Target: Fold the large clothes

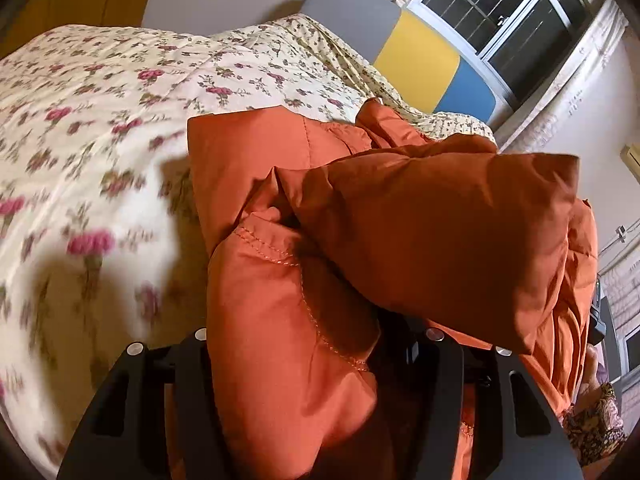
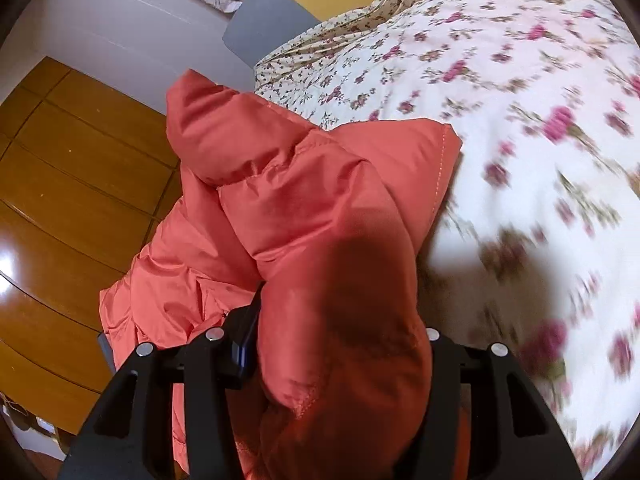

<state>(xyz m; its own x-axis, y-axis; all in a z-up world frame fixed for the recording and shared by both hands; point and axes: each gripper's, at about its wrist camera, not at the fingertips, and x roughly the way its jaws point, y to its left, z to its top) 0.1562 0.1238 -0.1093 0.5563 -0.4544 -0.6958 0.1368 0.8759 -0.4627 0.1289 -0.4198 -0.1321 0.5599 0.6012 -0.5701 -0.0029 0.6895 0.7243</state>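
A puffy orange padded jacket (image 1: 420, 220) lies bunched on the bed, with part of it lifted toward the left wrist camera. My left gripper (image 1: 316, 340) is shut on a stitched fold of it, and the fabric fills the gap and hides the fingertips. In the right wrist view the same jacket (image 2: 300, 184) hangs partly over the bed's edge. My right gripper (image 2: 340, 332) is shut on another thick fold, with only its left finger (image 2: 244, 332) showing beside the cloth.
A floral quilt (image 1: 100, 120) covers the bed (image 2: 520, 100). A grey, yellow and blue headboard (image 1: 416, 60) stands behind it under a barred window (image 1: 512, 12). Wooden floor (image 2: 60, 200) lies beside the bed. A person's patterned clothing (image 1: 596, 420) shows at the right edge.
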